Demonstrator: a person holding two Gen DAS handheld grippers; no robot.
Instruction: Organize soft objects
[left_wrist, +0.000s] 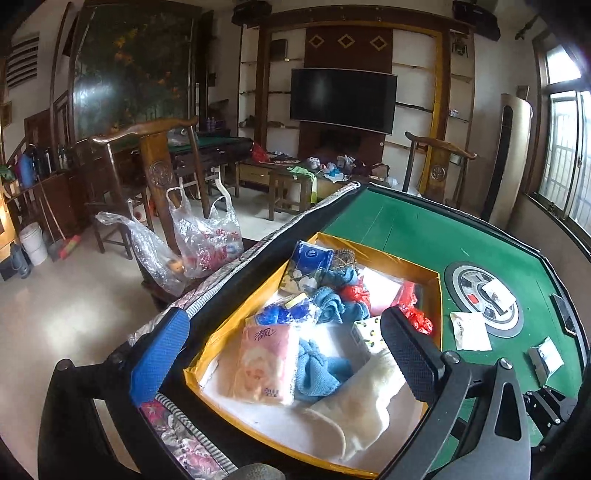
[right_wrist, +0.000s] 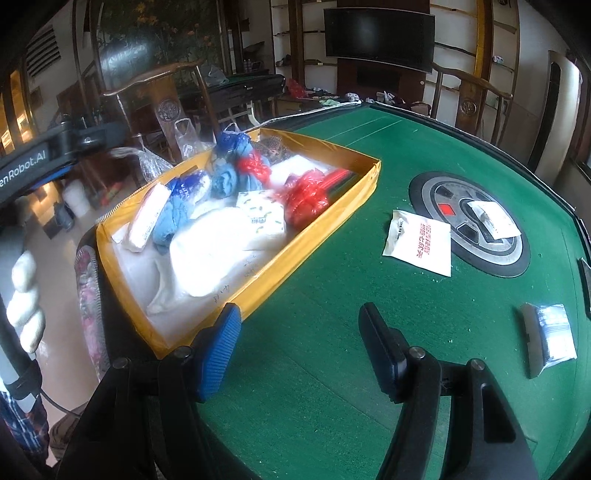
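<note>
light: daylight from window | glare: white cloth overexposed | edges: fisheye-bent, dark corners

a yellow-rimmed box on green felt holds heaped soft things — blue towels, cream cloth, tissue packs.

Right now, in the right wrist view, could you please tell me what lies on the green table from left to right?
Yellow box → white packet with red print → round centre panel → silver packet.
</note>
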